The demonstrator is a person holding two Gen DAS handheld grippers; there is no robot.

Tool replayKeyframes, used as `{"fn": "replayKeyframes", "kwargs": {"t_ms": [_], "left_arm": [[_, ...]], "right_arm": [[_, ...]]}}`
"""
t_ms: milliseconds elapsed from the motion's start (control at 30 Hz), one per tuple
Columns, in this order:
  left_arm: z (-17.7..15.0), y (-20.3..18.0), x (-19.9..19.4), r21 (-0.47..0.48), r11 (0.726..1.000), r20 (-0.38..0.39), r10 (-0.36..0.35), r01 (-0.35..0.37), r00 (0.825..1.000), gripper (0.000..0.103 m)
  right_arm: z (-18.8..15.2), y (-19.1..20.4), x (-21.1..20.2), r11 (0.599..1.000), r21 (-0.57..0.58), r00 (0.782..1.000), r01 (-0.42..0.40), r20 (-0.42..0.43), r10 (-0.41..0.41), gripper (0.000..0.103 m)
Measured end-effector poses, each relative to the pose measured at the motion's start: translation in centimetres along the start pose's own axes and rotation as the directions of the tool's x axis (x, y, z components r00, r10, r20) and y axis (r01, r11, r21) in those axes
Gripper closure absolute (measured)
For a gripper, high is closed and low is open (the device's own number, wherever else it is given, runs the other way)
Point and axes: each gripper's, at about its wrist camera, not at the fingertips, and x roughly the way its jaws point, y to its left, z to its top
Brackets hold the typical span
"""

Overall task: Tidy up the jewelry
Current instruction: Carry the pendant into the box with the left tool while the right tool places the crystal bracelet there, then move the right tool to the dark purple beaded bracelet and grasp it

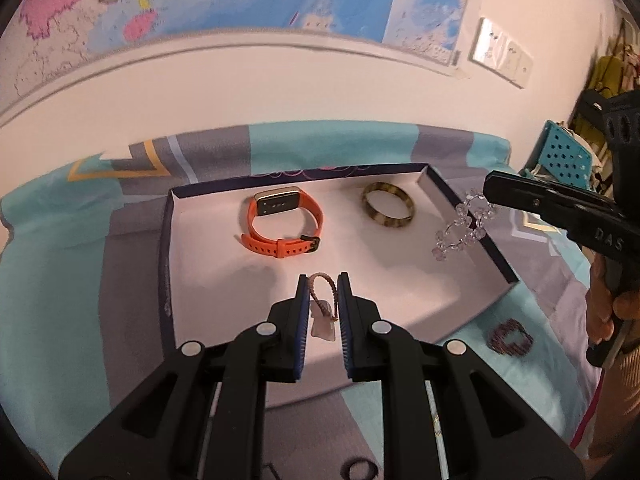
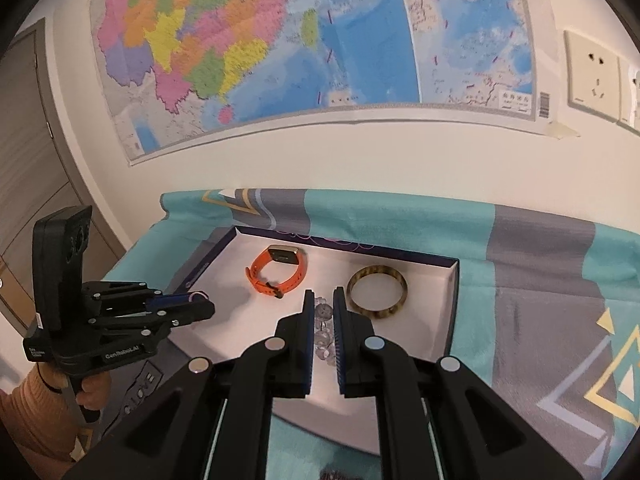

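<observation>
A shallow white box (image 1: 208, 240) with a dark rim lies on the cloth; it also shows in the right wrist view (image 2: 420, 320). In it lie an orange watch (image 1: 280, 220) (image 2: 280, 272) and a mottled bangle (image 1: 388, 204) (image 2: 378, 292). My left gripper (image 1: 323, 288) is shut on a braided cord with a pale pendant (image 1: 322, 312), held over the box's near part. My right gripper (image 2: 321, 300) is shut on a clear bead bracelet (image 1: 464, 224) (image 2: 324, 332), held over the box's right edge. The right gripper shows in the left wrist view (image 1: 490, 190), the left gripper in the right wrist view (image 2: 200, 300).
A dark beaded bracelet (image 1: 511, 337) lies on the teal and grey cloth (image 1: 60, 280) right of the box. A wall with a map (image 2: 280, 40) stands behind. A teal perforated basket (image 1: 564, 152) stands at the far right. A wall socket (image 2: 592, 76) is on the right.
</observation>
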Motion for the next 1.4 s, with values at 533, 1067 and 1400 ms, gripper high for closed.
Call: {"fn": "replayKeyframes", "kwargs": {"t_ms": [533,1067,1400], "left_arm": [[1.4,0.9,6.2,-0.033,0.998,-0.112,0.042,-0.046,0.993,0.086],[1.2,1.0,3.6,-0.026,0.997,-0.054,0.072,-0.073,0.996,0.066],[-2.0,1.6,-4.2,-0.02,0.998,0.069,0.057,-0.056,0.996,0.058]], "right_arm": [[-0.5,-1.5,5.5,0.999,0.014,0.995,0.041,-0.092,-0.039,0.095],[-1.4,-3.0,6.1,0.996,0.066,0.991,0.054,-0.126,-0.046,0.086],[-3.2,-1.9,-0.9,0.999,0.052,0.999,-0.002,-0.037,0.004,0.067]]}}
